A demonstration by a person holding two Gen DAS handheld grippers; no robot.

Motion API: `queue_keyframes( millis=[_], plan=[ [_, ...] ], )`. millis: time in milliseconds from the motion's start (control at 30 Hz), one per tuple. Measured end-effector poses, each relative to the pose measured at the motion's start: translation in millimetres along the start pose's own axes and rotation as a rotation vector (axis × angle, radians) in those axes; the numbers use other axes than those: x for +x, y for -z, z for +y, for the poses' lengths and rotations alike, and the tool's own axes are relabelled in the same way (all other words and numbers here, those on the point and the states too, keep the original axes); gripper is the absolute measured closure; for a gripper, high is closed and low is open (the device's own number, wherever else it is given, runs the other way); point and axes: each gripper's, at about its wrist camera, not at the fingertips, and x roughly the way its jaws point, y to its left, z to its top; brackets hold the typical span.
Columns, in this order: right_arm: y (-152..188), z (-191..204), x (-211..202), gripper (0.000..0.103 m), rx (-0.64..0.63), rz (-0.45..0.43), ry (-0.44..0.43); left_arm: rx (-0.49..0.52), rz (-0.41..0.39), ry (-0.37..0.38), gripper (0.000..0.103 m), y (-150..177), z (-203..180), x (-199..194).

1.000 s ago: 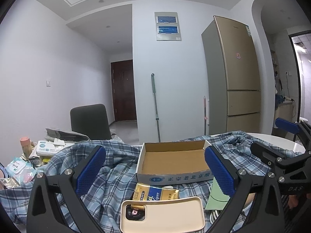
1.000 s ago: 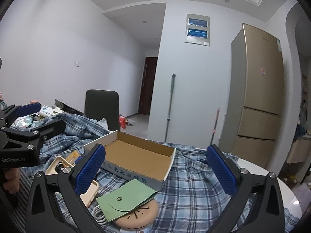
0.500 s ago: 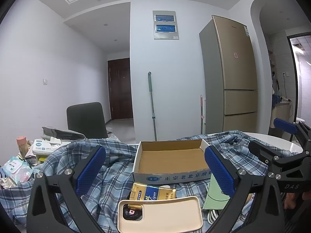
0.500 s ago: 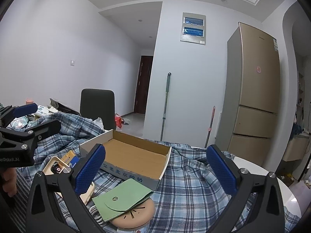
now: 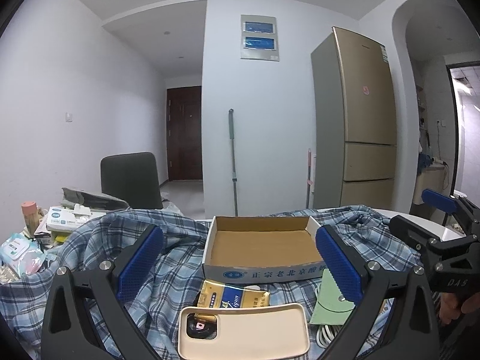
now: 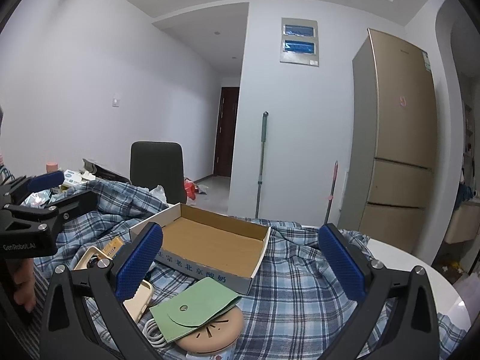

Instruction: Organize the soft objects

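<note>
A blue plaid shirt [image 5: 168,273] [image 6: 288,294] lies crumpled over a round white table [image 6: 420,273]. On it stands an empty cardboard tray box [image 5: 261,246] [image 6: 210,246]. In front of the box lie a cream phone case [image 5: 243,333] [image 6: 138,300], a gold and blue packet [image 5: 234,295], a green pouch [image 5: 330,303] [image 6: 195,309], a round tan disc [image 6: 216,333] and a white cable [image 6: 153,333]. My left gripper [image 5: 238,258] is open above the phone case. My right gripper [image 6: 240,261] is open above the pouch. Neither holds anything.
Tissue packs, boxes and a pink-capped bottle [image 5: 30,216] crowd the table's left side. A dark chair [image 5: 130,180] stands behind the table. Beyond are a mop [image 5: 232,156], a gold fridge [image 5: 357,120] and a dark door [image 5: 184,132]. A hand [image 6: 22,285] grips the left tool.
Both views have shifted a little, the box sits slightly further left in the frames. Both grippers stay open and no object on the shirt has moved.
</note>
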Motion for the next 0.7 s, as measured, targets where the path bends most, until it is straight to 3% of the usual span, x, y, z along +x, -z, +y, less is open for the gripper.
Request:
queue_keyframes(
  millis=[67,133,200,233,367,467,600,700],
  plan=[
    [-4,-4,7,0.000,0.021,0.056,-0.001,-0.014,0.009,-0.012,0.000,-2,2,1],
    [-6,-12,17,0.008,0.060,0.142,-0.010,-0.015,0.041,-0.003,0.000,-5,5,4],
    [-4,-17,31,0.011,0.087,0.265,-0.022,-0.024,0.086,0.015,0.006,-7,9,9],
    [-2,-17,37,0.013,0.089,0.317,-0.031,-0.030,0.108,0.020,0.010,-7,10,11],
    [17,-9,56,0.019,0.043,0.477,-0.044,-0.055,0.193,0.037,0.013,-7,15,21],
    [30,-8,67,0.025,0.064,0.562,-0.075,-0.050,0.234,0.032,0.020,-3,15,27],
    [42,-13,86,0.026,0.138,0.651,-0.110,-0.058,0.286,0.048,0.020,2,17,34],
    [52,-18,92,0.035,0.201,0.705,-0.158,-0.060,0.298,0.052,0.020,4,17,36]
  ],
)
